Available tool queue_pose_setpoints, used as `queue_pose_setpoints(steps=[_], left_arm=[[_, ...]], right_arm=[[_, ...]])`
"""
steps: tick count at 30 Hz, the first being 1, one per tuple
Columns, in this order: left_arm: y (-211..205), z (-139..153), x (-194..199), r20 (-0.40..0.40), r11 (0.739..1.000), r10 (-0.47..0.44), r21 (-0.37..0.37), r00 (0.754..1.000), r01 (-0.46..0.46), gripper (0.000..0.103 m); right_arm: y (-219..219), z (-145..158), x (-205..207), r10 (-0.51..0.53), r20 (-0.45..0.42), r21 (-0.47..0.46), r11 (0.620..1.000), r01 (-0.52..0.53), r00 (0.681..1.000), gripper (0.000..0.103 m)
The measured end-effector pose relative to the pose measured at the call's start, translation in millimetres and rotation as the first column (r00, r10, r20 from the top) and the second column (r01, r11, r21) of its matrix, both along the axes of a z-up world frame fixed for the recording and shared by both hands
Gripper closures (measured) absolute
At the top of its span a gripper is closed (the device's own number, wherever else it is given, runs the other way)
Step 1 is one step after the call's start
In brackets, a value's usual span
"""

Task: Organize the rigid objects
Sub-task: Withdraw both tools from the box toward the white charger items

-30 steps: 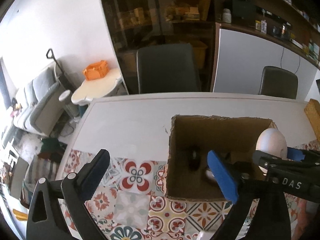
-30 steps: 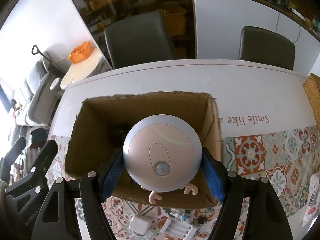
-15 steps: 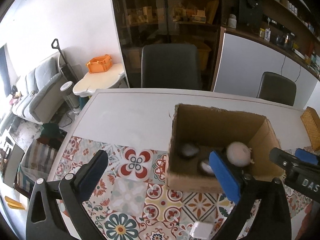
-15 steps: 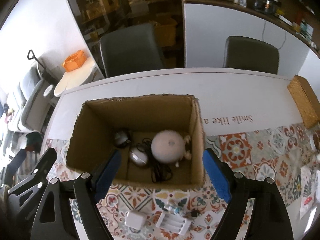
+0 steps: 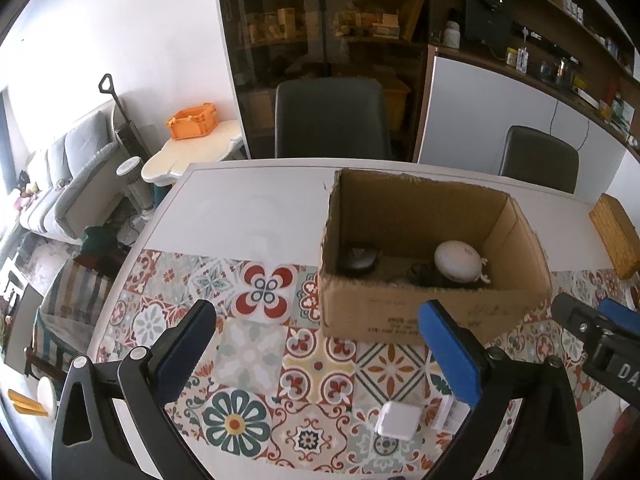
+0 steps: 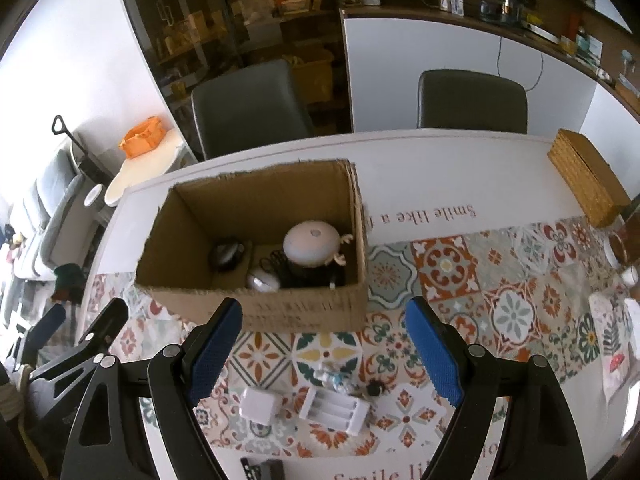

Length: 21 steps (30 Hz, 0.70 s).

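I'm looking at a white table point(image 6: 460, 168) with a patterned tile-print cloth point(image 6: 500, 280); on it sit an open brown cardboard box point(image 6: 304, 312), a woven wicker box point(image 6: 584, 184), a white square charger point(image 6: 258, 404) and a white battery holder point(image 6: 336, 410).

Both the left gripper point(image 5: 316, 354) and right gripper point(image 6: 324, 348) hold jaws wide, empty.
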State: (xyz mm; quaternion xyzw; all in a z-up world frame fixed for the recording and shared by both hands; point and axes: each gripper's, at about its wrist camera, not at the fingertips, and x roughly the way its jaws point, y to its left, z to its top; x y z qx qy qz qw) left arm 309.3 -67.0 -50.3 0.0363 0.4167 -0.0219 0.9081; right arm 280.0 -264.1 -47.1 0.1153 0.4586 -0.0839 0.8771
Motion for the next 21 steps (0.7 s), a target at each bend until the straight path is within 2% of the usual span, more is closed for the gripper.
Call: queue_pose_setpoints(steps=[11,21], left_arm=[[6.2,-25.1,-29.7,-0.029,1.000,-0.004,0.029,1.000,0.005,0.000],[9.4,-53.4,-46.0,-0.109,0.999,-0.031,0.031,0.994,0.035,0.000]], right_arm=[[6.2,-34.1,-28.6,-0.006,-0.038,0.022,1.000,0.006,0.999,0.020],[15.5,-71.7,-47.2,0.003,-0.104,0.058,0.998,0.003,0.995,0.020]])
